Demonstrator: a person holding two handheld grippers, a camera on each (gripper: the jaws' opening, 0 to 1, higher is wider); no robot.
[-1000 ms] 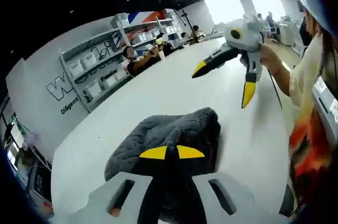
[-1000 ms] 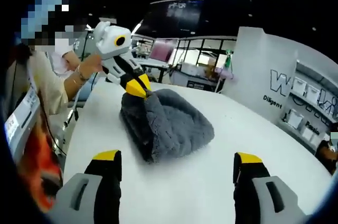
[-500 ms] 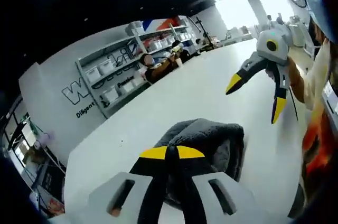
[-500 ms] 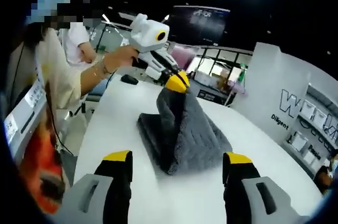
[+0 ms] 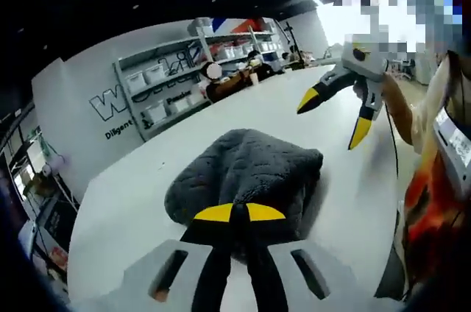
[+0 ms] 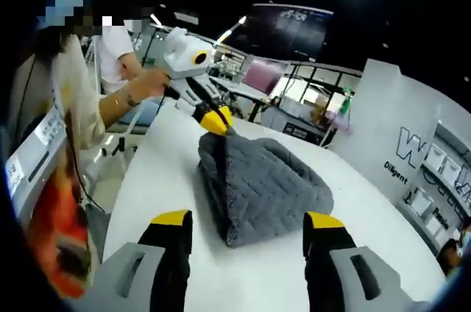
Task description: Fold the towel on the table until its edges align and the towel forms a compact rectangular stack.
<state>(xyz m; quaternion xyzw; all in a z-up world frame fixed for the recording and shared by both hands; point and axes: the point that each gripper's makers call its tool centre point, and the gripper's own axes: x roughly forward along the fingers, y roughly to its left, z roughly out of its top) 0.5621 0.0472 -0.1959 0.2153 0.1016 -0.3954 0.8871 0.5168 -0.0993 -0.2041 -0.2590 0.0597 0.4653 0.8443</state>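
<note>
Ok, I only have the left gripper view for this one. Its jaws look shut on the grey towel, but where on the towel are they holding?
Observer: In the right gripper view, the left gripper pinches the towel at its far corner. That corner is raised to a point, while the rest lies on the table as a thick folded bundle.
Reviewer: And is the right gripper touching the towel? It looks far off to me.
Observer: No. From its own camera, the right gripper is open. Its jaws stand wide apart, with the near edge of the towel ahead of them and not gripped.
</note>
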